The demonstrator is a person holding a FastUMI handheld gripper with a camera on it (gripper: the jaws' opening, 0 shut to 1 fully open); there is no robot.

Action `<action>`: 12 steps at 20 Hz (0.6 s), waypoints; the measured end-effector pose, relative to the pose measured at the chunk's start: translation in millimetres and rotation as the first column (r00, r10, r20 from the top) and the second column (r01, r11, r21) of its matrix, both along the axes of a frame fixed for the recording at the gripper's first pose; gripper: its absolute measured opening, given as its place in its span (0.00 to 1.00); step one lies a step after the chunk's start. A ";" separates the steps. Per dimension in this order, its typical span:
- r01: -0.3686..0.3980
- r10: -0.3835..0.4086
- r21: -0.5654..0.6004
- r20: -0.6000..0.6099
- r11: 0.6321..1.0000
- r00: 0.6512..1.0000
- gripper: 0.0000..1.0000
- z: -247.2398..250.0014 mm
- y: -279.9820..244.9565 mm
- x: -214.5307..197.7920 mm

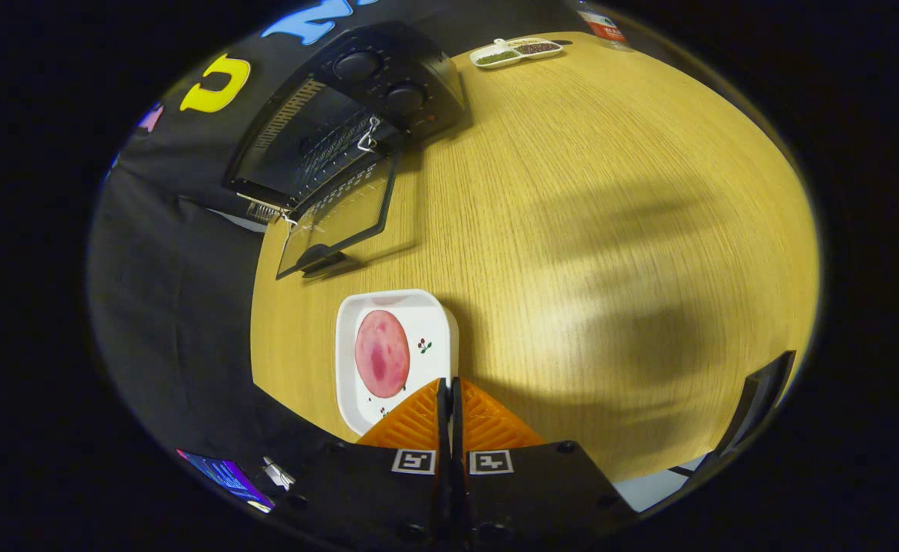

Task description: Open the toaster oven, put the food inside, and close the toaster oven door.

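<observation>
I'm seeing the toaster oven sitting well beyond the tool, door hanging open. Meat slice on plate lying just ahead-left. Tool's clenched on nothing; w/o opening, I'm risking shoving the plate.

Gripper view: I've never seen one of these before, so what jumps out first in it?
Probably the pink round slice of food on a white square plate, just ahead of the tool, whose fingers are closed together with nothing between them. Beyond the plate, a black toaster oven stands on the wooden table with its glass door already folded down open.
</observation>
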State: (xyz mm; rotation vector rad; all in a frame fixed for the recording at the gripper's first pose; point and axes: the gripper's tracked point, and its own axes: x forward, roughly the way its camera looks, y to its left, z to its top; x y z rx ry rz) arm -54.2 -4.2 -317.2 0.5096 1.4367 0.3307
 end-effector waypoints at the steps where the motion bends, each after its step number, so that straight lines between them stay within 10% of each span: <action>1: 0.005 -0.005 0.008 0.007 1.000 1.000 0.02 3.6 2.7 -1.3; 12: 0.131 -0.142 0.136 0.067 0.982 0.988 0.02 42.2 65.3 -0.3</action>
